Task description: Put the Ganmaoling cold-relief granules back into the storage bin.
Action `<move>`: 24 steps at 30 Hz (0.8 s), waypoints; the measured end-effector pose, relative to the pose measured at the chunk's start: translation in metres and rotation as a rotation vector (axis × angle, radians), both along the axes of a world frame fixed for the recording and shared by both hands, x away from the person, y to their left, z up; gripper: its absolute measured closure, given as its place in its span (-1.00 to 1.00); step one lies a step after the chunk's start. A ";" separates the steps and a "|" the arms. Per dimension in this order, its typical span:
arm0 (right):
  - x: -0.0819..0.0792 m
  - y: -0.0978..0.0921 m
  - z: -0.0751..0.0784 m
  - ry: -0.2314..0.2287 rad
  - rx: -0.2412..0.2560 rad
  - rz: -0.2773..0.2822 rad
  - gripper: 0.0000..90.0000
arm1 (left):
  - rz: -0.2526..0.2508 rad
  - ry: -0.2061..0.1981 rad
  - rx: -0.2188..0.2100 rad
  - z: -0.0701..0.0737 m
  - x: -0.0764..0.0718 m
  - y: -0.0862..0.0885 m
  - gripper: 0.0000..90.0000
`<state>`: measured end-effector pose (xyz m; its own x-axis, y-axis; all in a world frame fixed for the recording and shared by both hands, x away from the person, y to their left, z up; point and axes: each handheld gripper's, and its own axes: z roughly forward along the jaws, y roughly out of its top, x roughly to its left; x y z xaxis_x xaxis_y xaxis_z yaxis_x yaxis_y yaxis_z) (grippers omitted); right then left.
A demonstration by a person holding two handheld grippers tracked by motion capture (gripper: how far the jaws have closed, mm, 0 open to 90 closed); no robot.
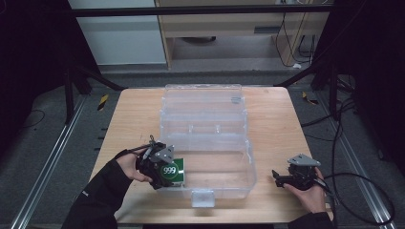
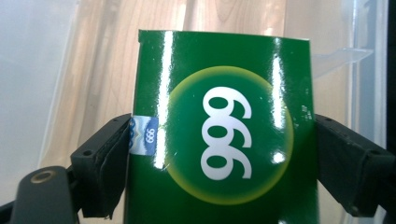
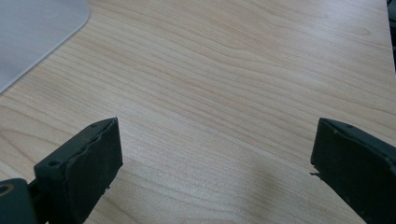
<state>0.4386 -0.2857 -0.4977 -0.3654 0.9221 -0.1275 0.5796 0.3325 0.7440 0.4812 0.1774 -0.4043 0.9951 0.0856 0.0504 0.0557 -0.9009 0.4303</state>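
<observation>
A green box (image 1: 173, 171) with a white "999" in a yellow-ringed circle sits at the left front corner of a clear plastic storage box (image 1: 206, 143), whose lid stands open at the back. My left gripper (image 1: 165, 168) is shut on the green box (image 2: 219, 135), its two black jaws pressing the box's left and right sides. My right gripper (image 1: 278, 178) rests in a hand at the table's right front. In the right gripper view its jaws stand wide apart over bare wood, my right gripper (image 3: 215, 154) open with nothing between them.
The wooden table (image 1: 277, 119) carries the clear box in its middle, with a latch tab (image 1: 202, 197) at the front edge. A corner of the clear box (image 3: 32, 32) shows in the right gripper view. Black cables (image 1: 363, 191) trail off to the right.
</observation>
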 end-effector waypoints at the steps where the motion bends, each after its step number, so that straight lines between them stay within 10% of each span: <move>1: 0.000 0.000 0.000 0.000 0.000 0.000 -0.95 | 0.005 0.000 -0.011 0.001 0.000 0.001 -0.72; 14: -0.001 -0.002 0.002 -0.013 0.017 -0.017 -0.94 | 0.137 -0.064 -0.182 0.040 -0.007 0.028 -0.51; 24: -0.002 -0.007 0.004 -0.012 0.030 -0.039 -0.92 | 0.530 -0.119 -0.352 0.032 -0.017 0.092 -0.42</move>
<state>0.4361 -0.2924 -0.4940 -0.3277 0.9391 -0.1037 0.5829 0.2873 0.7600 0.4642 0.2690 -0.3724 0.8027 0.5952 0.0372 0.3877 -0.5683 0.7258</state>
